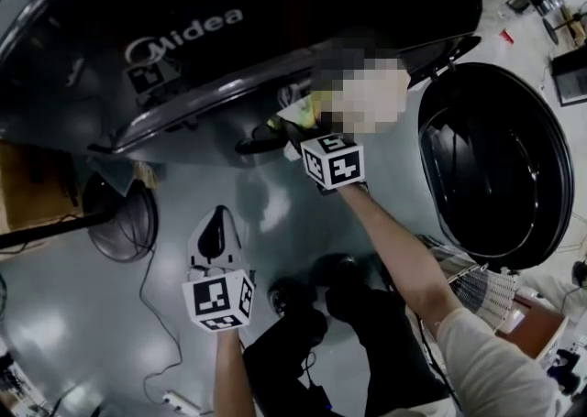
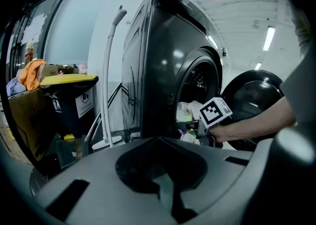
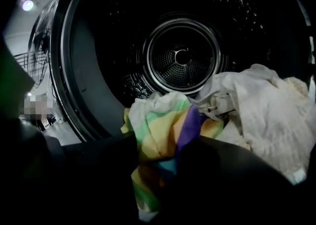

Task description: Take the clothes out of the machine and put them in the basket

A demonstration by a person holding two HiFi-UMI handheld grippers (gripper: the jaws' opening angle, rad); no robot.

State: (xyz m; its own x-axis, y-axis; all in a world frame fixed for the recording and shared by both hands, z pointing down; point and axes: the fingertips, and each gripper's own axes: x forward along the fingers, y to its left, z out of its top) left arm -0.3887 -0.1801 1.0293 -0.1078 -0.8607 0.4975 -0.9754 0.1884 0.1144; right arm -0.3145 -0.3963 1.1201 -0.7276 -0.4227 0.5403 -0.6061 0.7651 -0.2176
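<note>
At 7 o'clock in the head view the left gripper [image 1: 216, 239] hangs with its jaws together, empty. At 1 o'clock the right gripper [image 3: 158, 169] pinches a colourful cloth [image 3: 165, 130] in the mouth of the machine [image 3: 181, 57]. I would pull slowly, so the white clothes [image 3: 256, 105] beside it do not tumble out.

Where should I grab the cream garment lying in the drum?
Probably the crumpled ridge of the cream garment nearest the colourful cloth, coming straight in through the door opening: the folds stand up there, giving the jaws a bunch to pinch.
</note>
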